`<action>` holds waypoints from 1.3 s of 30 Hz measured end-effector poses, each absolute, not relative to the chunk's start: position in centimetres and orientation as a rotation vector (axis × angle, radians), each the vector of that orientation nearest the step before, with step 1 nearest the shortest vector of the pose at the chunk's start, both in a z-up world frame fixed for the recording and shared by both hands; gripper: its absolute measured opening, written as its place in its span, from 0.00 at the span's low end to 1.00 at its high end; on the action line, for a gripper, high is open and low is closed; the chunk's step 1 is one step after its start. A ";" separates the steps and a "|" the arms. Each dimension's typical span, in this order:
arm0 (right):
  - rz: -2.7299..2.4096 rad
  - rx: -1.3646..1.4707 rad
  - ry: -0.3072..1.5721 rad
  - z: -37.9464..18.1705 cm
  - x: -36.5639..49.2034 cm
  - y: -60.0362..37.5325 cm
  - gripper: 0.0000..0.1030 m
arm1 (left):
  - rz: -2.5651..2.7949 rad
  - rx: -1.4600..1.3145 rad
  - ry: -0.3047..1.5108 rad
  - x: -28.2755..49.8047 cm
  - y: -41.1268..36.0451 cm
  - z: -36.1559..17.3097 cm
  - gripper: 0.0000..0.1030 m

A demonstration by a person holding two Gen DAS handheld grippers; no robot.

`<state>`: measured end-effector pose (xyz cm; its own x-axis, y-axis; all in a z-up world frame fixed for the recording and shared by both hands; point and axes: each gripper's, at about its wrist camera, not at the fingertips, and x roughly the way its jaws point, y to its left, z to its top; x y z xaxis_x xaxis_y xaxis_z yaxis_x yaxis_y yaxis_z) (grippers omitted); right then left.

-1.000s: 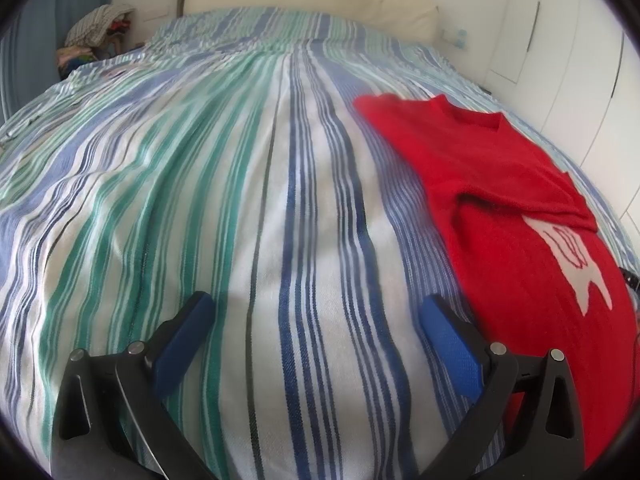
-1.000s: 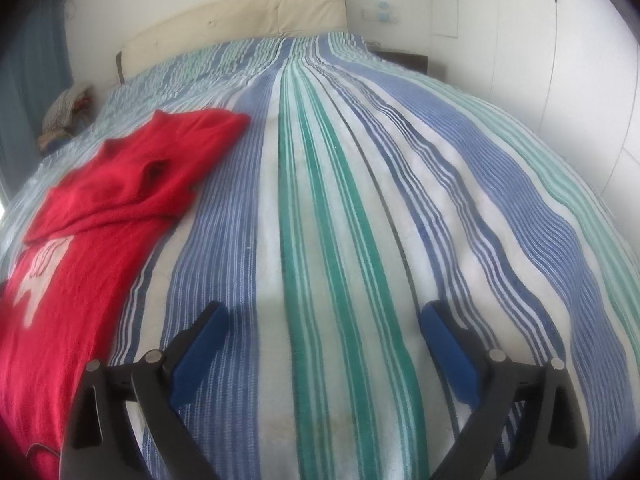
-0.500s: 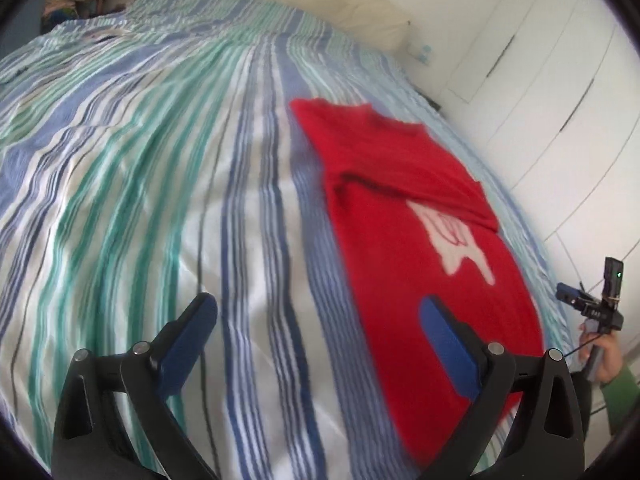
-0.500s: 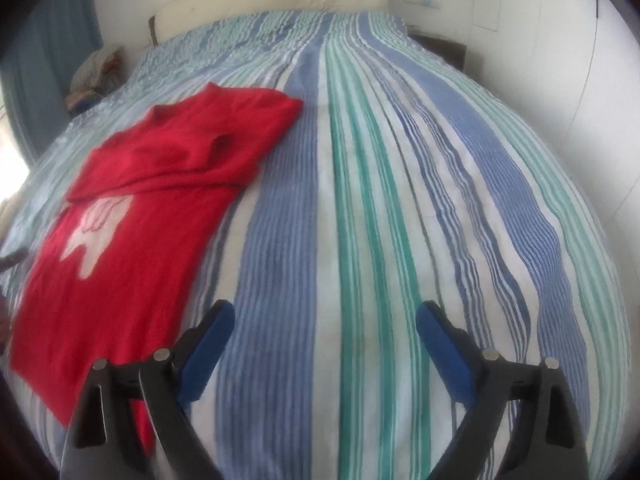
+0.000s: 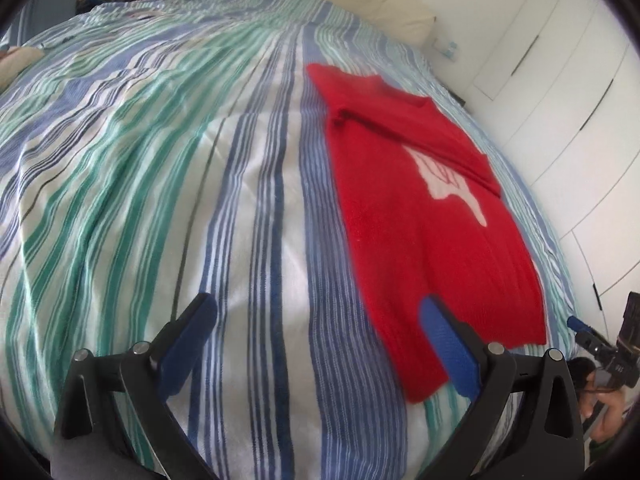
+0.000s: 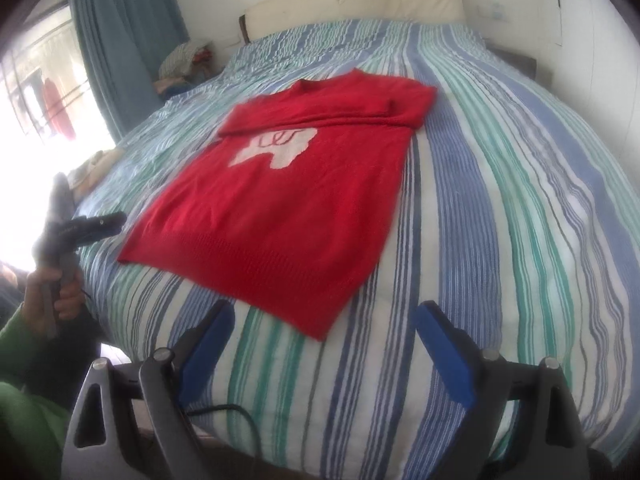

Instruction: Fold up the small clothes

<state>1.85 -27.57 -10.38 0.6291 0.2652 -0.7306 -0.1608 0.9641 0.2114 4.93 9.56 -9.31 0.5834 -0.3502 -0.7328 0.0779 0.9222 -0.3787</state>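
Observation:
A red knitted sweater (image 6: 288,196) with a white figure on its chest lies flat on the striped bedspread (image 6: 520,208), its sleeves folded across the top and its hem towards me. My right gripper (image 6: 324,320) stands open above the bedspread just short of the hem's near corner, nothing between its blue pads. In the left wrist view the sweater (image 5: 424,216) runs along the right side; my left gripper (image 5: 320,316) is open, its right pad (image 5: 448,348) over the hem's corner. The left gripper (image 6: 80,232) also appears at the left of the right wrist view, held by a hand.
A cream headboard (image 6: 360,0) and white wall close the far end of the bed. White cupboard doors (image 5: 560,92) line one side. A pile of clothes (image 6: 184,60) and a blue curtain (image 6: 124,40) stand by the window. A green sleeve (image 6: 24,380) is near the bed's foot.
Both grippers have swung towards the sweater and drawn back to the bed's foot end; the sweater now sits more centrally in both views. Each gripper has stayed open.

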 end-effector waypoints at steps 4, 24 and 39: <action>0.216 0.203 0.844 -10.5 2.3 -28.1 0.89 | -0.268 -0.390 0.949 4.7 11.0 -9.9 0.98; 0.184 0.213 0.753 -11.2 0.5 -26.5 0.89 | -0.324 -0.304 0.979 3.5 8.2 -9.8 0.98; 0.318 0.319 0.897 -12.4 4.5 -26.7 0.89 | -0.404 -0.277 1.005 2.8 5.9 -9.5 0.96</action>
<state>4.49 -26.72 -12.39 0.5840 0.3989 -0.7070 -0.1359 0.9067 0.3992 2.84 5.93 -9.48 0.4722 -0.4504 -0.7578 0.1997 0.8919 -0.4057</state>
